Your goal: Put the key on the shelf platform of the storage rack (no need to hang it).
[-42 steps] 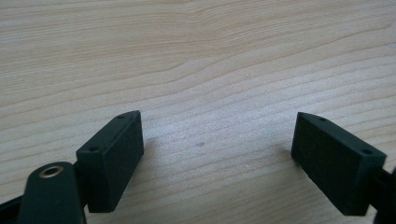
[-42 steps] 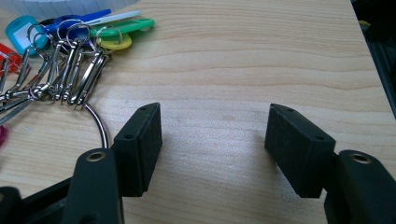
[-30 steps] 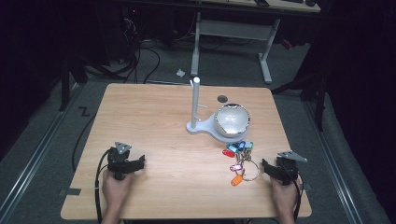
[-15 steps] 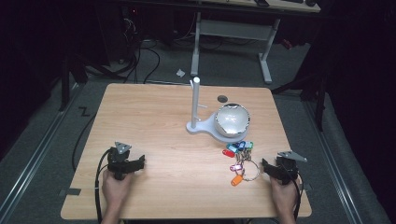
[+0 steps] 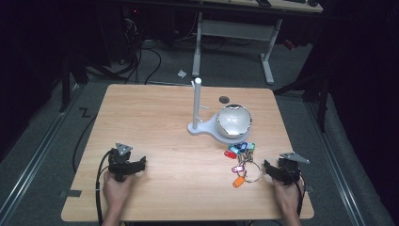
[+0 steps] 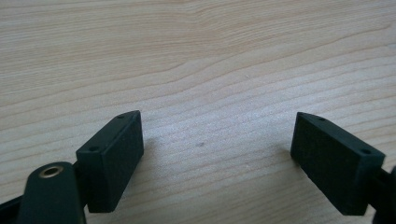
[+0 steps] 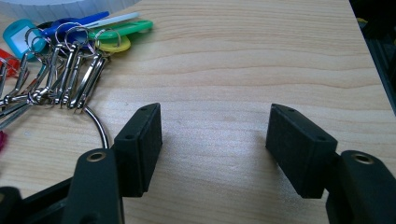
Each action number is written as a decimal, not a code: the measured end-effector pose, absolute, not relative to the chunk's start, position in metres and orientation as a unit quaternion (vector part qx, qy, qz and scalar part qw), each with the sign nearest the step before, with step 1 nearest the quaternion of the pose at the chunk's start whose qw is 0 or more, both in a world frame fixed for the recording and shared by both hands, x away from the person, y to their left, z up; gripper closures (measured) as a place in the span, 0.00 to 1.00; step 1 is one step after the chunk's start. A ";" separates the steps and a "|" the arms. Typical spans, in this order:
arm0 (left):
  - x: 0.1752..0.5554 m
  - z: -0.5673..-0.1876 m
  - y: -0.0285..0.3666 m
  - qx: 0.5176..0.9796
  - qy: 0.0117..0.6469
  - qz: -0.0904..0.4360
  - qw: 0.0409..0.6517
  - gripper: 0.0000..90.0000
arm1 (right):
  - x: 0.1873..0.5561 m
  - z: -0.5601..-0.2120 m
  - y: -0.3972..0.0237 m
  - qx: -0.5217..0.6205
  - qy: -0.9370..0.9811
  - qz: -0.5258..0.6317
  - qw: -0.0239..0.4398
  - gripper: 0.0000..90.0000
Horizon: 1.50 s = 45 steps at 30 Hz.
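A: Key ring (image 5: 244,165) with coloured tags flat on the table (image 5: 155,117), near the right front, just below the white stand (image 5: 197,109) and its shiny bowl (image 5: 234,120). Well in from the right edge; bare wood all round the front and left.

B: And from the right gripper (image 7: 212,140)?

A: Ring's wire loop (image 7: 99,126) curving just beside the left-hand jaw, outside the gap, whether touching hard to tell. Tags (image 7: 122,29) and clips fanned off toward the top left. Jaws apart, just been closing a little, bare wood between them. Table's edge close on the right of that view, dark floor beyond.

B: Left gripper (image 6: 217,142)?

A: Jaws wide apart over plain wood grain, gripping nothing. Well apart from the ring.

B: Surface, room?

A: Pale wood top, small dark hole (image 5: 224,99) behind the bowl. Dim room, grey floor, cables and a desk frame (image 5: 235,33) behind.

B: Hands?

A: Both low at the near edge, forearms in from the bottom, left gripper (image 5: 126,162) aimed right, right gripper (image 5: 277,170) aimed left toward the ring.
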<state>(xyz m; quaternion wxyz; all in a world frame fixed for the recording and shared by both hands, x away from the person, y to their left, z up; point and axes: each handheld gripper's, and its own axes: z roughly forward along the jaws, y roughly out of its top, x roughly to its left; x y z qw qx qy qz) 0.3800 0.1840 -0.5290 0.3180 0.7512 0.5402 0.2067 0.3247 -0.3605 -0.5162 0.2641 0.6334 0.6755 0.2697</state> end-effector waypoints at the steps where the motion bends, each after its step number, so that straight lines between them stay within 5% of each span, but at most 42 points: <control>1: 0.380 -0.529 0.184 0.751 0.540 0.207 0.318 0.19 | 0.325 -0.516 -0.361 0.633 0.675 0.269 0.265 0.42; 29: 0.380 -0.529 0.184 0.752 0.539 0.208 0.317 0.19 | 0.321 -0.501 -0.339 0.614 0.694 0.297 0.231 0.46; 45: 0.380 -0.529 0.184 0.752 0.539 0.208 0.317 0.19 | 0.341 -0.492 -0.313 0.592 0.717 0.304 0.207 0.32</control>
